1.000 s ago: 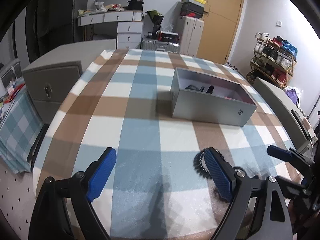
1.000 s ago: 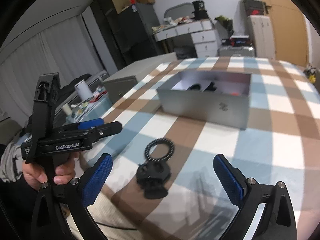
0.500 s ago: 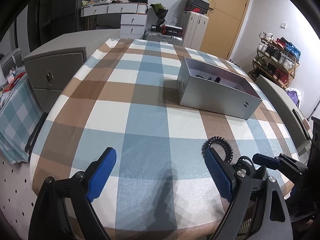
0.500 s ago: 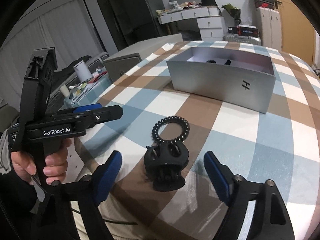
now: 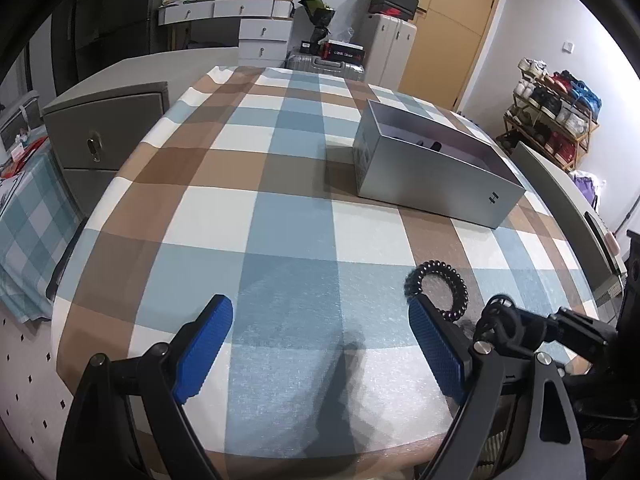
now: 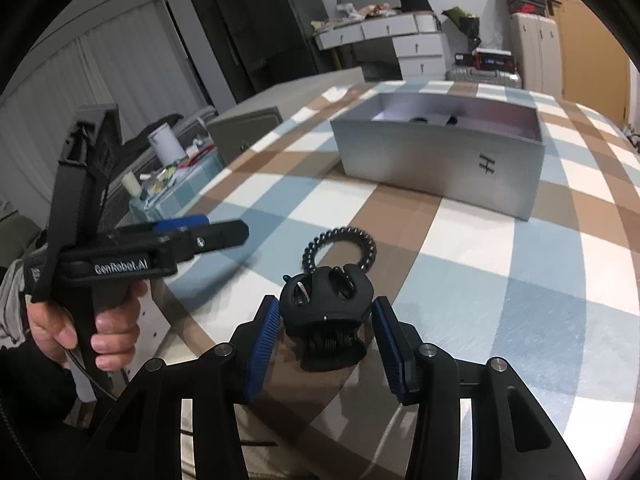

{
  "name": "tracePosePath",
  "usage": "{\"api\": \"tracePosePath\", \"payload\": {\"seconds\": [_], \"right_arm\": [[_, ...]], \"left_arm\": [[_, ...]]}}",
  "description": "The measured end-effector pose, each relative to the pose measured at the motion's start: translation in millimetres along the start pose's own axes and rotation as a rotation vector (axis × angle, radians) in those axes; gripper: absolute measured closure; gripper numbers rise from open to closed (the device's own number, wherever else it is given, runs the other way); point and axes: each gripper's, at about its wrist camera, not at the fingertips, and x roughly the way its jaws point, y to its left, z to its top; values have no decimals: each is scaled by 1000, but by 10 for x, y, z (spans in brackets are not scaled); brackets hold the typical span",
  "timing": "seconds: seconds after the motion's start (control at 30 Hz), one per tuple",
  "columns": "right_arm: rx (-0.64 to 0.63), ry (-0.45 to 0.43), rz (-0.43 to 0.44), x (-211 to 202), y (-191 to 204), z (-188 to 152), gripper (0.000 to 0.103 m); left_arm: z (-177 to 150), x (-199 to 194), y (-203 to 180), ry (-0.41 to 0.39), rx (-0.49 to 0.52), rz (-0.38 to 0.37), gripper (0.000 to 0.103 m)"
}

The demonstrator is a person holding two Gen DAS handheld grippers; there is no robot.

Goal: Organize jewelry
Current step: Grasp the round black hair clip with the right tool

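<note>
A black claw hair clip (image 6: 326, 312) lies on the checked tablecloth near the front edge, between the blue pads of my right gripper (image 6: 327, 346), which stand close on both sides of it with small gaps. A black spiral hair tie (image 6: 340, 250) lies just beyond the clip; it also shows in the left wrist view (image 5: 437, 286). The open grey box (image 6: 440, 160) holds a few dark items and stands further back (image 5: 432, 176). My left gripper (image 5: 320, 344) is open and empty above the table's front edge.
The table is round with a blue, brown and white cloth (image 5: 280, 208). A grey cabinet (image 5: 108, 136) stands to its left, and a low table with a cup and clutter (image 6: 168, 160). A shoe rack (image 5: 556, 120) is at the far right.
My right gripper has moved forward around the hair clip and its jaws have narrowed around it. My left gripper has pulled back a little and stays open.
</note>
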Motion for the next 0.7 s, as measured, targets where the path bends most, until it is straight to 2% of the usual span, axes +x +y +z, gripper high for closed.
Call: {"api": "tracePosePath", "payload": {"seconds": [0.53,0.7], "right_arm": [[110,-135,-82,-318,-435,40,57],[133,-161,-110,-402,-590,50,57]], "left_arm": [[98,189,-401,59,101,-79,16],[146,347,-515,107,118,-94,16]]}}
